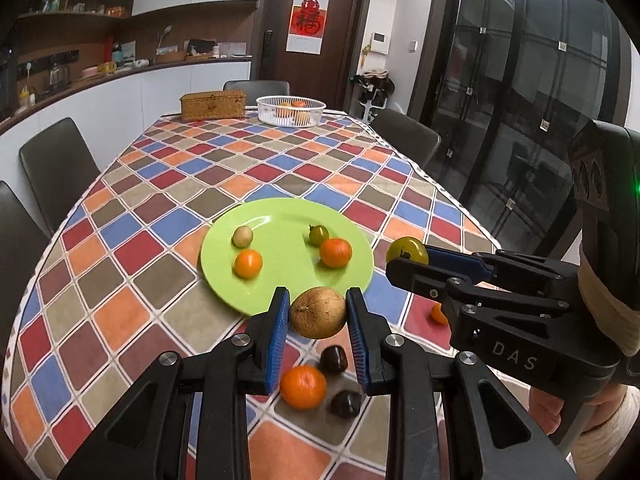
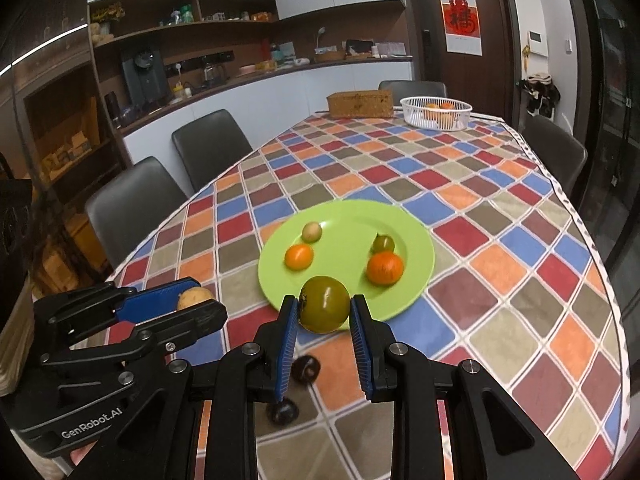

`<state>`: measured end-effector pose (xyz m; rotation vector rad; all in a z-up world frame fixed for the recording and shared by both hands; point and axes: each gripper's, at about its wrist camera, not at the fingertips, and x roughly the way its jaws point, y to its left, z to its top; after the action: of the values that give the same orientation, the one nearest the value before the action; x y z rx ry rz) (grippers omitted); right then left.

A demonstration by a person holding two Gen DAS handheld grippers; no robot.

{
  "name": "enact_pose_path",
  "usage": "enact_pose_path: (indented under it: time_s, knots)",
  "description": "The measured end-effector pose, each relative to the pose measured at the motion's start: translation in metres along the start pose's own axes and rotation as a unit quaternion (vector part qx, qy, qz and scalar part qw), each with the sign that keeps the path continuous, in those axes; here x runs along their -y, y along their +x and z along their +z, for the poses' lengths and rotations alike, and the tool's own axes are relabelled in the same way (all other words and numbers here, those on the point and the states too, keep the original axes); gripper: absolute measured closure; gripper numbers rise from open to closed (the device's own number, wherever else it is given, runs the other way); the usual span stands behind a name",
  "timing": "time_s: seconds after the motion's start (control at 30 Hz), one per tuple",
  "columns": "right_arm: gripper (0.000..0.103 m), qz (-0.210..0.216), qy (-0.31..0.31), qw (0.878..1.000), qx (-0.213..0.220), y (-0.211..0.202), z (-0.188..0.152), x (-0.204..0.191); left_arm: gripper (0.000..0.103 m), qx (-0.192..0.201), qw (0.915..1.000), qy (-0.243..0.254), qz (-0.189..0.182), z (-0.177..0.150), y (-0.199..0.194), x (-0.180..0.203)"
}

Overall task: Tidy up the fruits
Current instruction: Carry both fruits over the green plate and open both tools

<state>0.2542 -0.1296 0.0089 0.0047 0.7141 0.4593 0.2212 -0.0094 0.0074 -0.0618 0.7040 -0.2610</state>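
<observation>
Left gripper (image 1: 318,312) is clamped on a round tan-brown fruit (image 1: 318,312), kinda rough and matte with a little dimple at one end, held up off the tablecloth (image 1: 120,280) near the front edge of the green plate (image 1: 280,280). Right gripper (image 2: 324,310) is squeezed onto a smooth olive-green tomato (image 2: 324,309), shiny, dark stem end facing left, also lifted, just over the plate's near rim. Both sets of blue pads press on the fruit's sides.

The plate holds four small fruits: two orange ones, a pale beige one and a little green one. Below the left gripper, an orange mandarin (image 1: 303,386) and two dark chestnut-looking things (image 1: 333,358) sit on the checkered cloth. At the far end of the table, a white basket (image 1: 291,110) holds more orange fruit beside a wicker box (image 1: 213,105).
</observation>
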Motion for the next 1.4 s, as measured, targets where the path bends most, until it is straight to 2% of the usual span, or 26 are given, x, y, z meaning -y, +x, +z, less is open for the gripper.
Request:
enact_pose_path:
  time_s: [0.63, 1.2, 1.4]
  knots:
    - [0.076, -0.009, 0.000, 1.000, -0.012, 0.058, 0.045, 0.020, 0.074, 0.002, 1.0000, 0.006, 0.006, 0.049, 0.061, -0.031]
    - [0.075, -0.015, 0.011, 0.997, -0.069, 0.128, 0.052, 0.046, 0.074, -0.059, 0.9981, -0.018, -0.004, 0.061, 0.146, -0.066]
    - [0.075, -0.013, 0.015, 0.996, -0.085, 0.143, 0.049, 0.052, 0.074, -0.077, 0.9968, -0.020, -0.006, 0.060, 0.164, -0.070]
